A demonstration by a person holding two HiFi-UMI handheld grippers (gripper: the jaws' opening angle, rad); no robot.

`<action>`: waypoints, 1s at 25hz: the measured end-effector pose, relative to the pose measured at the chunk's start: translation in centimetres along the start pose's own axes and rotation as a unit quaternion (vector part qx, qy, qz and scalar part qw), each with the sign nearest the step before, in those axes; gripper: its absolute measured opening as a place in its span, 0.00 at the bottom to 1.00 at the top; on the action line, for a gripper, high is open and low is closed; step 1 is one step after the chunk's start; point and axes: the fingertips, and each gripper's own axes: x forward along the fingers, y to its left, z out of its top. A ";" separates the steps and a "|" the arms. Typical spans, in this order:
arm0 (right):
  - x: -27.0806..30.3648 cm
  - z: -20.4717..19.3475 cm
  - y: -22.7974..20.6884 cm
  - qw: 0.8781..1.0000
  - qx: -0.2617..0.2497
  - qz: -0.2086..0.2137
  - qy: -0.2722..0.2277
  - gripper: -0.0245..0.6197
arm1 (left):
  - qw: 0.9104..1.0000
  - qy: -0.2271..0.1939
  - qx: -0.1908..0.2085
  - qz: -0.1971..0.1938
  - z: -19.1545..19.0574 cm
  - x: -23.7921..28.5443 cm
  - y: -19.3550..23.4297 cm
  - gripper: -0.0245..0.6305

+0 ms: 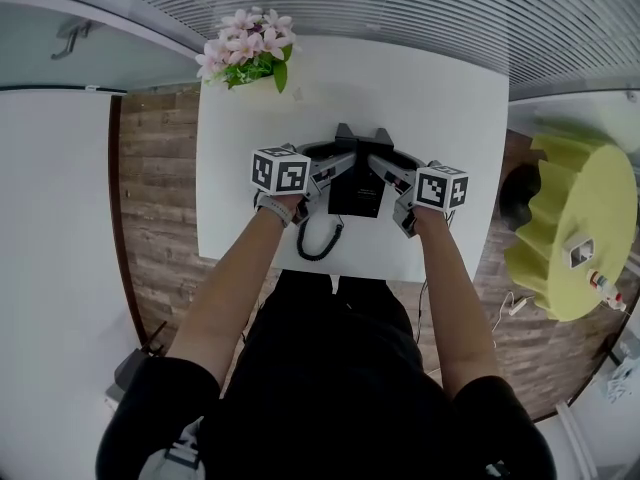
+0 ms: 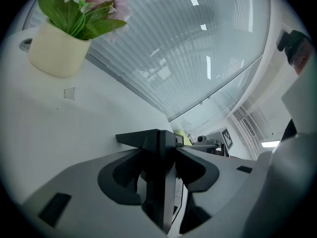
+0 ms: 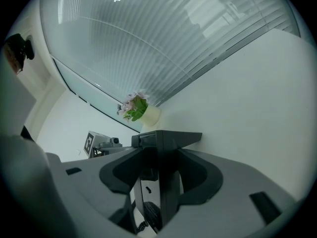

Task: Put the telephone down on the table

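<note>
A black telephone [image 1: 357, 180] is over the middle of the white table [image 1: 450, 98], gripped from both sides. My left gripper [image 1: 335, 166] is shut on its left edge, which shows as a dark slab [image 2: 161, 182] between the jaws in the left gripper view. My right gripper [image 1: 387, 172] is shut on the right edge, and the right gripper view shows the phone's side [image 3: 166, 182] clamped between the pads. Its coiled cord [image 1: 318, 240] trails toward the table's near edge. Whether the telephone's base touches the table I cannot tell.
A pot of pink flowers [image 1: 248, 53] stands at the table's far left corner, also in the left gripper view as a cream pot [image 2: 58, 49]. A yellow-green round seat [image 1: 585, 228] is on the floor to the right. Wood floor shows left of the table.
</note>
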 end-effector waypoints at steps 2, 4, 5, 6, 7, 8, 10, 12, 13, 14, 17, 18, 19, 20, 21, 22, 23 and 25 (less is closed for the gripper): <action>0.1 0.0 0.0 1.000 0.001 0.001 0.000 0.39 | 1.000 -0.008 0.000 -0.003 0.1 0.0 0.1 0.36; 0.1 0.0 0.0 1.000 -0.007 -0.001 0.001 0.39 | 1.000 -0.016 -0.001 -0.003 0.1 0.0 0.2 0.36; 0.0 0.0 0.0 1.000 -0.013 -0.006 0.001 0.39 | 1.000 -0.020 0.000 0.002 0.1 -0.1 0.3 0.37; -0.2 0.1 0.0 1.000 -0.019 -0.013 -0.004 0.40 | 1.000 -0.023 0.003 0.010 0.1 -0.2 0.5 0.40; -0.7 0.3 -0.1 0.999 -0.024 -0.022 -0.014 0.40 | 0.999 -0.027 0.008 0.019 0.2 -0.5 0.7 0.42; -1.3 0.7 -0.3 0.999 -0.028 -0.031 -0.027 0.40 | 0.999 -0.032 0.015 0.029 0.4 -1.0 0.7 0.42; -2.7 1.7 0.0 0.997 -0.044 -0.042 -0.052 0.40 | 0.997 -0.043 0.033 0.046 0.9 -2.1 0.6 0.42; -4.1 2.5 1.3 0.994 -0.079 -0.040 -0.070 0.40 | 0.995 -0.057 0.057 0.058 1.4 -3.2 -0.1 0.42; -4.7 2.8 2.4 0.991 -0.102 -0.037 -0.078 0.40 | 0.993 -0.063 0.073 0.062 1.7 -3.8 -0.7 0.42; -5.4 3.1 3.6 0.987 -0.128 -0.035 -0.086 0.40 | 0.992 -0.068 0.090 0.063 1.9 -4.4 -1.6 0.42; -7.2 3.5 7.5 0.971 -0.209 -0.037 -0.112 0.40 | 0.983 -0.086 0.148 0.066 2.7 -6.1 -4.9 0.42; -7.7 3.6 8.8 0.965 -0.232 -0.038 -0.120 0.40 | 0.979 -0.093 0.167 0.069 3.0 -6.7 -6.1 0.42; -8.2 3.6 10.1 0.959 -0.252 -0.038 -0.128 0.40 | 0.974 -0.102 0.186 0.073 3.3 -7.3 -7.3 0.42; -8.7 3.5 11.4 0.953 -0.268 -0.036 -0.136 0.40 | 0.969 -0.112 0.204 0.078 3.6 -8.0 -8.5 0.42; -9.3 3.5 12.8 0.948 -0.282 -0.032 -0.146 0.40 | 0.964 -0.122 0.222 0.082 3.8 -8.7 -9.7 0.42; -9.8 3.5 14.2 0.942 -0.296 -0.027 -0.155 0.40 | 0.958 -0.131 0.241 0.084 4.0 -9.4 -11.0 0.42; -10.4 3.4 15.7 0.937 -0.309 -0.023 -0.163 0.40 | 0.952 -0.139 0.259 0.084 4.1 -10.1 -12.4 0.42; -11.5 3.2 18.6 0.925 -0.336 -0.014 -0.178 0.39 | 0.940 -0.154 0.294 0.081 4.2 -11.6 -15.3 0.41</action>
